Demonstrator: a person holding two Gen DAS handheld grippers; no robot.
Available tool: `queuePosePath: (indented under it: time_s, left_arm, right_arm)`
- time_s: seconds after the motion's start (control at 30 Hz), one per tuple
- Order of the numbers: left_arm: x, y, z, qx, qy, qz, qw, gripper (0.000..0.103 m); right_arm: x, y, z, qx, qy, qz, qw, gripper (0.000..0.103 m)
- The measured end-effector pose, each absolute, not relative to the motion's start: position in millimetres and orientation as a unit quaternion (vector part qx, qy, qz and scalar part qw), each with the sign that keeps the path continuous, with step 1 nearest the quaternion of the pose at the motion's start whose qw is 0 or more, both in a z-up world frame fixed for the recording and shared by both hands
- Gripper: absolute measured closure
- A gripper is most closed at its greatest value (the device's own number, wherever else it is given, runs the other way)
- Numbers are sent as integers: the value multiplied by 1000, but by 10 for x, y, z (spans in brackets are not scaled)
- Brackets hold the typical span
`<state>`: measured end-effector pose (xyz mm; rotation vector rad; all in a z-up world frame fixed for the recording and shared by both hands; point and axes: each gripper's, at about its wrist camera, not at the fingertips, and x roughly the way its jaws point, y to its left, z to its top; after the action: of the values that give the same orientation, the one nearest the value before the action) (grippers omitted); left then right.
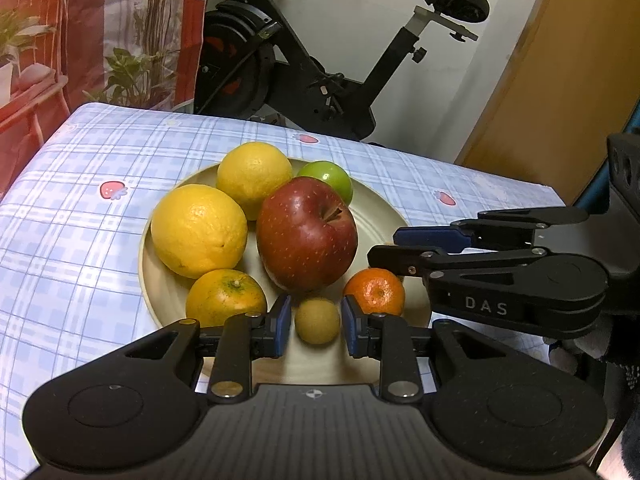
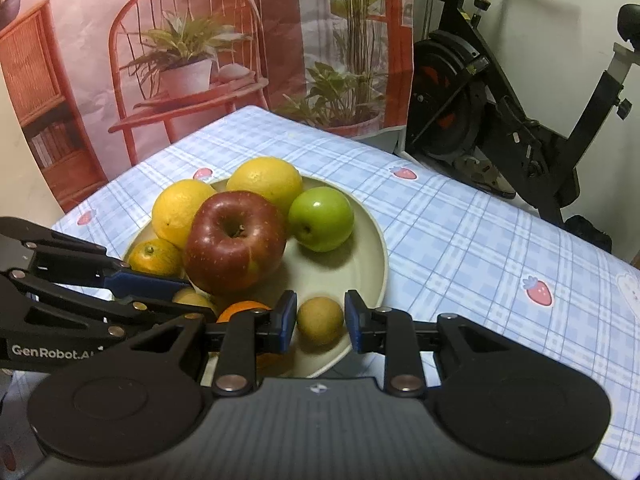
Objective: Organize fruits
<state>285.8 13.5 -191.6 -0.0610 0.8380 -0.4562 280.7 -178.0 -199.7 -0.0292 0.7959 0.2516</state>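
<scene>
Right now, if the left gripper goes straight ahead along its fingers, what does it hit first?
Most likely the small tan fruit, which sits between the open left gripper fingers on the plate. Behind it is the red apple. Depth is uncertain in the fisheye view.

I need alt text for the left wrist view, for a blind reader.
The left claw is open around a small tan fruit on a cream plate that also holds a red apple, yellow citrus and a green fruit. The right claw reaches in from the right.
</scene>
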Motion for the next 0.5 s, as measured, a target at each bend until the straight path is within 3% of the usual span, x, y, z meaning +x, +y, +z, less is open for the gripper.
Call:
queuePosePath:
  time_s: [0.17, 0.5]
  left_arm:
    - [2832, 130, -1838, -29, 398, -213, 892, 64]
    - [2647, -46, -1664, -14, 389, -237, 890, 63]
  right_arm:
    - [2675, -1839, -1908, -5, 373, 118, 920, 73]
    - [2165, -2119, -1693, 15, 345, 110, 932, 73]
